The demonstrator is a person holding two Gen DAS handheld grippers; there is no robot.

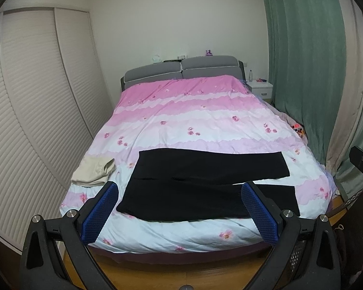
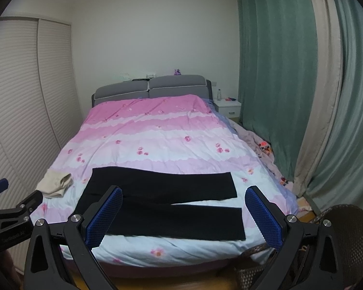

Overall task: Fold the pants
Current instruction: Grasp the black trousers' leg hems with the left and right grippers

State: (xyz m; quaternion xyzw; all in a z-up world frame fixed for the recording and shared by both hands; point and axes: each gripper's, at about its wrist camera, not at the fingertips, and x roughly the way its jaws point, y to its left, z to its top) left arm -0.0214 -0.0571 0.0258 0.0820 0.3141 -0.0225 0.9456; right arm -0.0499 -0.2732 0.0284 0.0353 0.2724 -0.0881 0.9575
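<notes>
**Pants spread flat, both grippers poised before the first fold**

While both grippers hang short of the bed's foot, neither touches cloth. Left gripper (image 1: 180,211): fingers spread wide, blue pads (image 1: 98,213) empty, framing the waist half of the pants (image 1: 205,183). Right gripper (image 2: 184,213): likewise spread and empty, its pads (image 2: 263,220) framing the leg half. Each tool points forward and slightly down over the bed's edge, roughly level, one beside the other; the right tool's tip shows at the left camera's right margin, and the left tool's at the right camera's left margin.

The pants, black, lie flat across the near end of the quilt (image 1: 193,111), waist to the left and the two legs running right with a narrow wedge of quilt between them. A beige garment (image 1: 94,171) lies just beyond the waist, apart from it.

Judged step: laying one leg over the other. A clean result probably calls for pinching the near leg at waist and hem together, lifting both ends evenly, and matching edges before release, gathering only pants cloth, not quilt.
</notes>
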